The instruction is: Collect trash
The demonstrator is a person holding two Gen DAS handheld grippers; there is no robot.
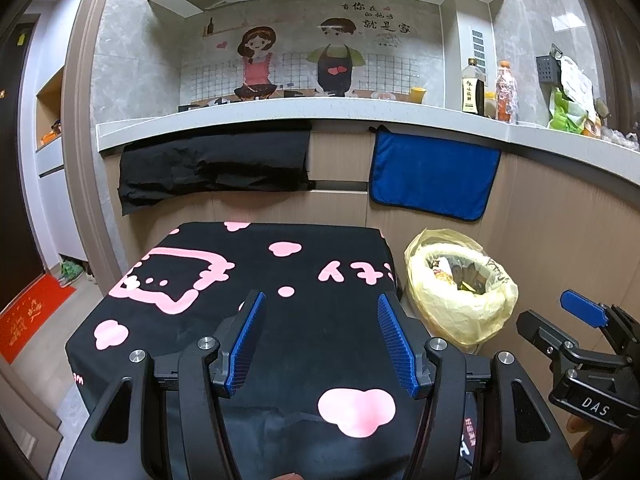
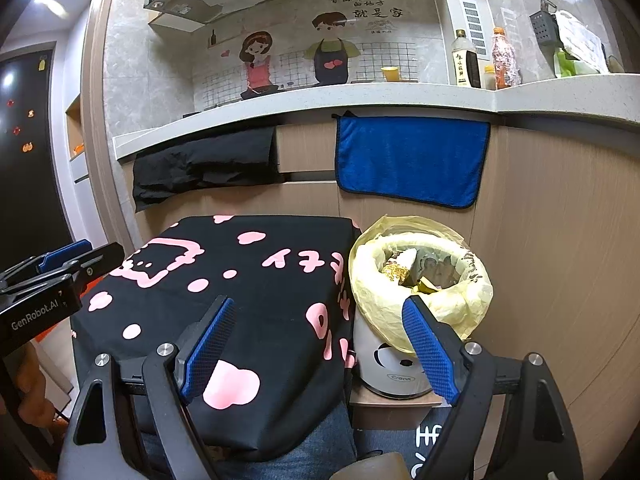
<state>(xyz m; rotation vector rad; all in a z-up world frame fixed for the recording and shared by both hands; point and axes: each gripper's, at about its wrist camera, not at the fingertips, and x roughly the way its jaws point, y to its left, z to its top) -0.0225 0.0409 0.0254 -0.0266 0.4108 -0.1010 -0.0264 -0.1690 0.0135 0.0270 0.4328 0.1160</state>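
A trash bin lined with a yellow plastic bag (image 1: 460,316) stands right of a small table covered by a black cloth with pink prints (image 1: 240,280); it also shows in the right wrist view (image 2: 420,312). Wrappers and scraps (image 2: 404,270) lie inside the bag. My left gripper (image 1: 320,308) is open and empty above the cloth. My right gripper (image 2: 320,320) is open and empty, its right finger in front of the bin's near rim. No loose trash shows on the cloth.
A kitchen counter (image 1: 320,114) runs behind, with bottles (image 1: 474,86) and bags at the right. A black cloth (image 1: 212,168) and a blue towel (image 1: 434,176) hang from its edge. A red mat (image 1: 28,316) lies on the floor at left.
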